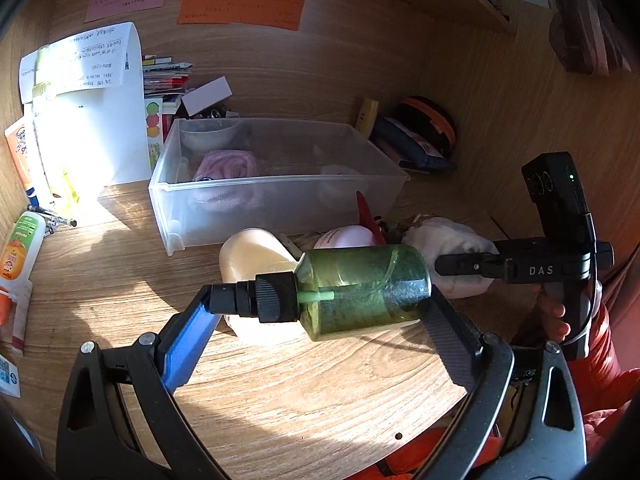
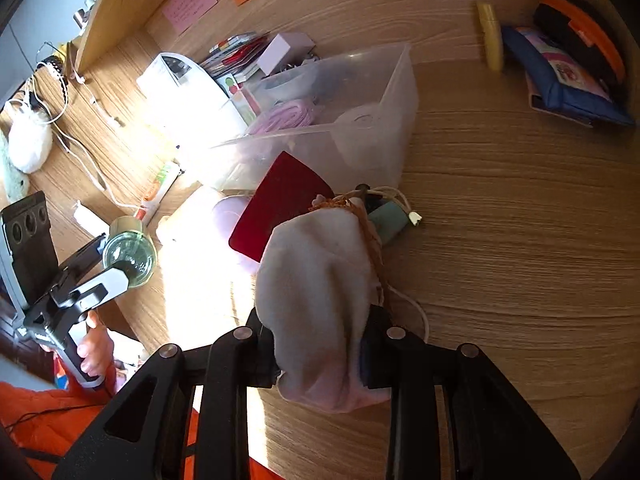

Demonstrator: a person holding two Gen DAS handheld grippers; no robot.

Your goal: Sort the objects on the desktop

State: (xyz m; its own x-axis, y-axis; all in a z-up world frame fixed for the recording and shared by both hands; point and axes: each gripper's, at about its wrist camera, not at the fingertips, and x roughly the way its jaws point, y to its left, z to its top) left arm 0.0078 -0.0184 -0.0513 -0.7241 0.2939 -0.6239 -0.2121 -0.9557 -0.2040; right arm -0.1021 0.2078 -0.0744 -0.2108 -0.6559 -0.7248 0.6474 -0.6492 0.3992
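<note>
My left gripper (image 1: pixel 320 300) is shut on a green see-through bottle (image 1: pixel 360 290) with a black cap, held sideways above the wooden desk (image 1: pixel 300 392); the bottle also shows in the right wrist view (image 2: pixel 130 258). My right gripper (image 2: pixel 320 344) is shut on a pale cloth pouch (image 2: pixel 320 280) with an orange drawstring, also visible in the left wrist view (image 1: pixel 452 240). A clear plastic bin (image 1: pixel 276 184) stands behind, holding pink yarn (image 1: pixel 228 168) and a bowl; it shows in the right wrist view too (image 2: pixel 360 128).
A cream bottle (image 1: pixel 252 252), a pink round object (image 1: pixel 348 236) and a red card (image 2: pixel 280 204) lie in front of the bin. Tubes (image 1: pixel 18 252) lie at left. A blue pouch (image 2: pixel 560 80), a yellow stick (image 2: pixel 490 34) and a black-orange disc (image 2: pixel 584 28) sit at back right.
</note>
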